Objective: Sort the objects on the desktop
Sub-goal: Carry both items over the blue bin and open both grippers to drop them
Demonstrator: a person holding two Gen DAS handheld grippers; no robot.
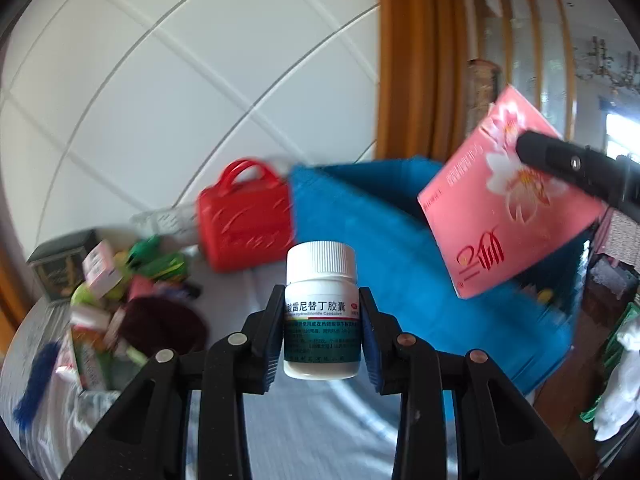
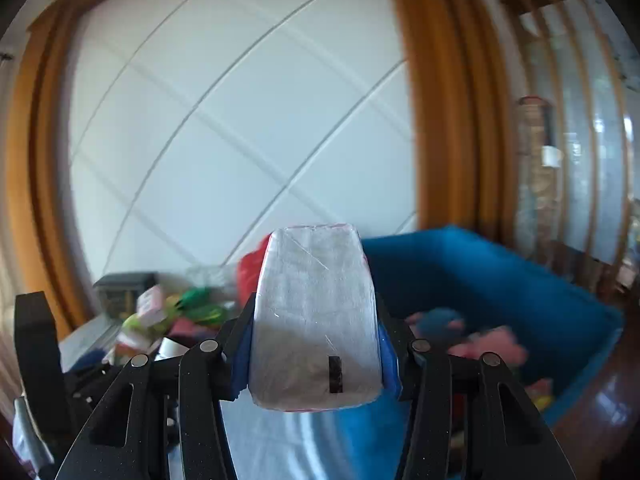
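- My left gripper point(image 1: 322, 320) is clamped on a white pill bottle point(image 1: 321, 312), pads pressed to either side of its label, the bottle upright and lifted clear of the bench point(image 1: 312, 432).
- My right gripper point(image 2: 316, 354) is clenched on a pink box point(image 1: 508, 216); in the left wrist view it hangs tilted in the air over the near rim of the blue bin point(image 1: 384, 240), one black finger across its flowered face. In the right wrist view only the box's pale, film-wrapped end shows between the pads.
- The bin stands at the bench's right side with soft pink and blue items already in it; a red bag point(image 1: 244, 220) sits just beside its left wall.
- A loose pile point(image 1: 120, 292) of small cartons, green packets and a dark round thing crowds the bench's far left corner, not yet sorted.
- Judging by looks, the bottle is light, rigid plastic with a smooth label that could slip; the hold at mid-body, below the ribbed cap, seems right, and a firm squeeze should not hurt it.
- The box looks like light card under slick film, likely to dent if pinched hard; gripping across its narrow sides near one end suits it.
- Both views are blurred, so fine print and small items in the pile cannot be read.
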